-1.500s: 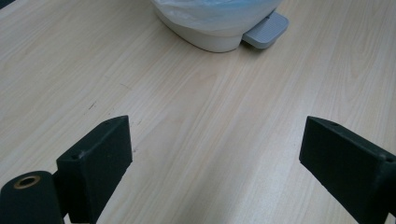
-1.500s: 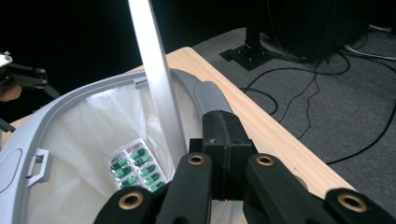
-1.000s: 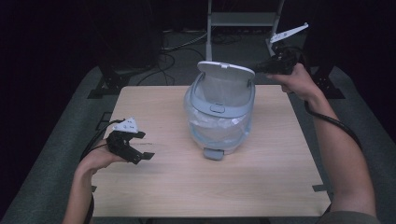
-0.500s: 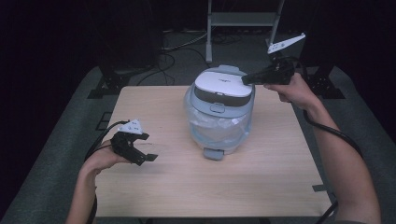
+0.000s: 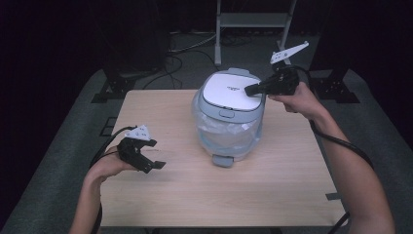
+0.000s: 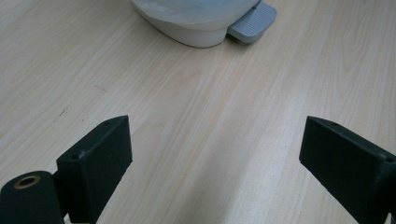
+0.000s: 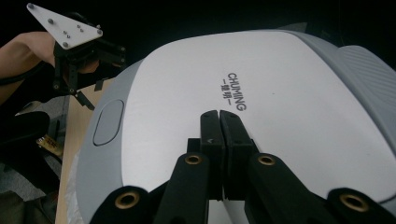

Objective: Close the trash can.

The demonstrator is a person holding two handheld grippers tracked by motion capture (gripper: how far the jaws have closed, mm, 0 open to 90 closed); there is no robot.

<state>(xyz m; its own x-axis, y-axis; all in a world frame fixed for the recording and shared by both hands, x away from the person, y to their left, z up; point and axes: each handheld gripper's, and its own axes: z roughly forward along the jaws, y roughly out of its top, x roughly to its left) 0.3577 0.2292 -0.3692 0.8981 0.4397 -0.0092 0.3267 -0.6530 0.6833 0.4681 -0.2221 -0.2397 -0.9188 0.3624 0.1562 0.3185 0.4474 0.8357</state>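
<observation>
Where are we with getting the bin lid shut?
Mostly done: the lid lies flat on the bin, liner tucked inside. In hand: the right gripper, jaws together, presses on the lid's top. The left gripper hangs open over the table. Left: lift off.

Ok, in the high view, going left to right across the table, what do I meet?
left gripper → pedal of the bin → right gripper, jaws closed on the bin's lid.
</observation>
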